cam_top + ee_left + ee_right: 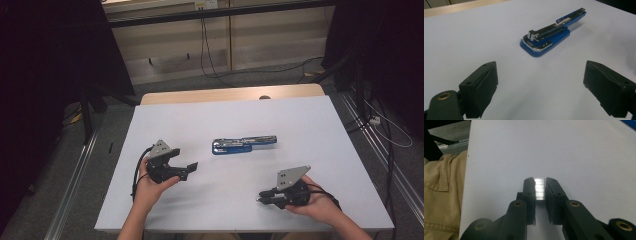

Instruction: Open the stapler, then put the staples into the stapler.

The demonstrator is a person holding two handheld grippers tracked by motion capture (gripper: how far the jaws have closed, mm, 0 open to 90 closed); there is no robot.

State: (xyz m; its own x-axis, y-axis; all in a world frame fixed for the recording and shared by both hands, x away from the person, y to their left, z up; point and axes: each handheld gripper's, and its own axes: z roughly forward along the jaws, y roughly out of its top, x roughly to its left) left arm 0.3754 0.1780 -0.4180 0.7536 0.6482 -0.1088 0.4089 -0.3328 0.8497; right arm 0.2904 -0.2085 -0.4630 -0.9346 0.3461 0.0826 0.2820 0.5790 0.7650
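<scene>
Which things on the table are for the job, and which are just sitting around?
For the job:
- blue stapler, lying opened in the middle of the white table
- strip of staples, pinched in the right tool
- left tool, jaws wide open, pointing at the stapler

Just sitting around:
- cables on the floor behind the table
- wooden cabinets at the back
</scene>
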